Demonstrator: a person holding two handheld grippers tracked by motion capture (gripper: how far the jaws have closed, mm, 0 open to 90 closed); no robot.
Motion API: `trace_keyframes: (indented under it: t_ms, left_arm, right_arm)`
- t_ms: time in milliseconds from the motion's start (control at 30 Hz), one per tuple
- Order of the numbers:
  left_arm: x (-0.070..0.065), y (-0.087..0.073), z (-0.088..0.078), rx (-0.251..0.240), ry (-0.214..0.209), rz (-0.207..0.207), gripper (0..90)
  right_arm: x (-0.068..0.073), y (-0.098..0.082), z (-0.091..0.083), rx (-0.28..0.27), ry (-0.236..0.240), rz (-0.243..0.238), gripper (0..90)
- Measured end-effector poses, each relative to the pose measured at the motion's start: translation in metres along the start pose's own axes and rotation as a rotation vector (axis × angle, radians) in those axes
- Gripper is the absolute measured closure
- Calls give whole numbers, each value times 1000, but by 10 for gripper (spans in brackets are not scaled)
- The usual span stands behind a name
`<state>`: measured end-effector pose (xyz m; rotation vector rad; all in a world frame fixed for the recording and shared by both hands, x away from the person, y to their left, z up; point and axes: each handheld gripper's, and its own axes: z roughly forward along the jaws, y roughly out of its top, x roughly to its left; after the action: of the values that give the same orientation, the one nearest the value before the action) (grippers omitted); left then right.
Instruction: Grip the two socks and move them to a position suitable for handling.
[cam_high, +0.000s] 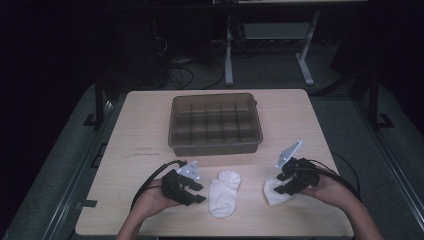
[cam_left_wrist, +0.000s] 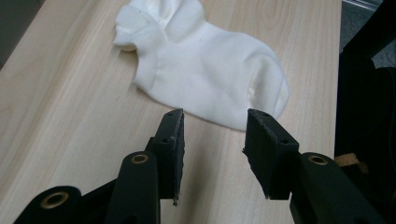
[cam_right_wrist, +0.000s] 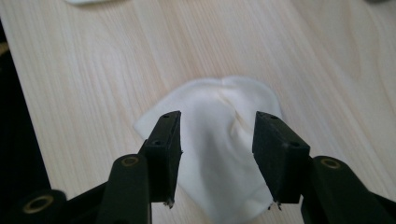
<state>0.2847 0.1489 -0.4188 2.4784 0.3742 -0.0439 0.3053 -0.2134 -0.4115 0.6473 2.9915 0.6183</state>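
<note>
hands angle inward over the table (cam_high: 150, 130): left gripper (cam_high: 196, 192) spread beside one sock (cam_high: 223, 192), right gripper (cam_high: 282, 189) spread above another sock (cam_high: 272, 192), pinching nothing.

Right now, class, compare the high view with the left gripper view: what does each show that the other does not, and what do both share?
High view alone: the brown divided bin, the right gripper over the second white sock, both hands and the floor.

Left gripper view alone: a close look along the left gripper, its open jaws short of the white ankle sock, with its ribbed cuff.

Shared: that sock, that gripper, the wooden table.
</note>
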Motion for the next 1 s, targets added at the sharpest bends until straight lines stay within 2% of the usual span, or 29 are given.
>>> trace_keyframes:
  t_ms: [233, 400, 500, 600, 633, 667, 700, 733, 900, 933, 1000]
  left_arm:
    - [3, -3, -6, -11, 9, -12, 567]
    - [5, -7, -8, -13, 12, -24, 566]
    - [5, -7, -9, -12, 13, -22, 565]
    - [6, -8, -10, -20, 14, -30, 565]
    - [6, -8, -10, -20, 12, -30, 565]
    - [7, -9, -11, -17, 15, -31, 565]
    - [7, -9, -11, -18, 14, -35, 565]
    - [7, -10, -11, -20, 17, -39, 565]
    - [8, -11, -13, -24, 20, -40, 565]
    - [8, -11, -13, -26, 20, -42, 565]
    - [9, -12, -14, -28, 22, -44, 565]
  right_arm:
    - [-1, -12, 5, 28, -14, -1, 507]
    - [2, -20, 23, 83, -25, -8, 476]
    - [5, -22, 24, 62, -45, -14, 485]
    - [7, -23, 23, 53, -54, -5, 558]
    - [7, -23, 23, 53, -54, -5, 558]
    - [9, -22, 23, 53, -58, -9, 644]
    - [9, -22, 23, 53, -58, -9, 644]
    - [11, -21, 23, 60, -62, -2, 725]
    - [12, -17, 23, 82, -79, 13, 797]
    - [11, -15, 23, 74, -69, 36, 804]
    - [10, -14, 22, 66, -61, 44, 805]
